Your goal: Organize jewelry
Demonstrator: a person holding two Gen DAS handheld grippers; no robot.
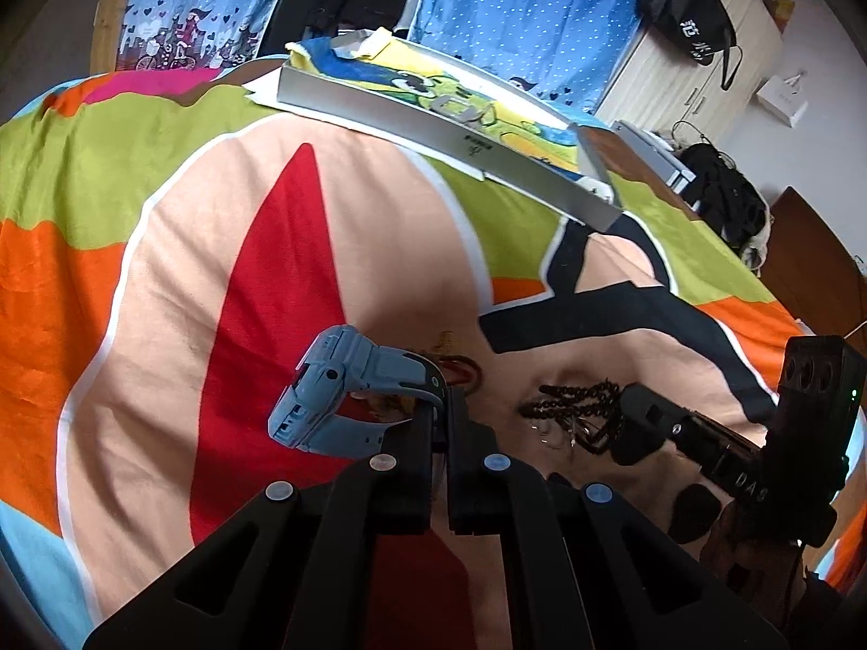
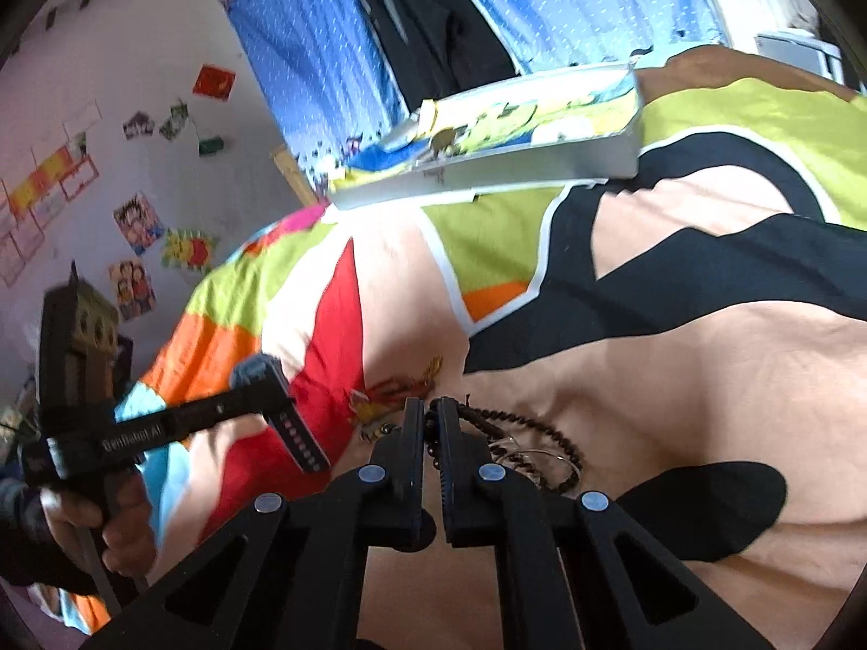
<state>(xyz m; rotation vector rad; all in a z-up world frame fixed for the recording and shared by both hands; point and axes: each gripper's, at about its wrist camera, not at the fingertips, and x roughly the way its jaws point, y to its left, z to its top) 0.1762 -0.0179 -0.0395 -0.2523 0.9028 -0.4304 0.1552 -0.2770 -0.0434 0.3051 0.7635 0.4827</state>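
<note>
A blue wristwatch (image 1: pixel 336 395) hangs just above the bright bedspread, and my left gripper (image 1: pixel 443 406) is shut on its strap. Behind the fingers lies a red cord bracelet (image 1: pixel 460 368). To the right, a black bead necklace (image 1: pixel 574 406) is heaped with some clear hoops, and my right gripper (image 1: pixel 628 422) sits at its edge. In the right wrist view, my right gripper (image 2: pixel 431 422) is shut on a strand of the black bead necklace (image 2: pixel 520 428). A red and gold piece (image 2: pixel 390 395) lies to its left. Further left, my left gripper (image 2: pixel 271 384) carries the watch (image 2: pixel 254 368).
A shallow grey box (image 1: pixel 433 130) lined with cartoon cloth sits further back on the bedspread (image 1: pixel 352 244), also seen as the box (image 2: pixel 487 173). A blue dotted curtain hangs behind. A wooden cabinet with a black bag (image 1: pixel 688 16) stands at right. A hand (image 2: pixel 108 531) holds the left gripper.
</note>
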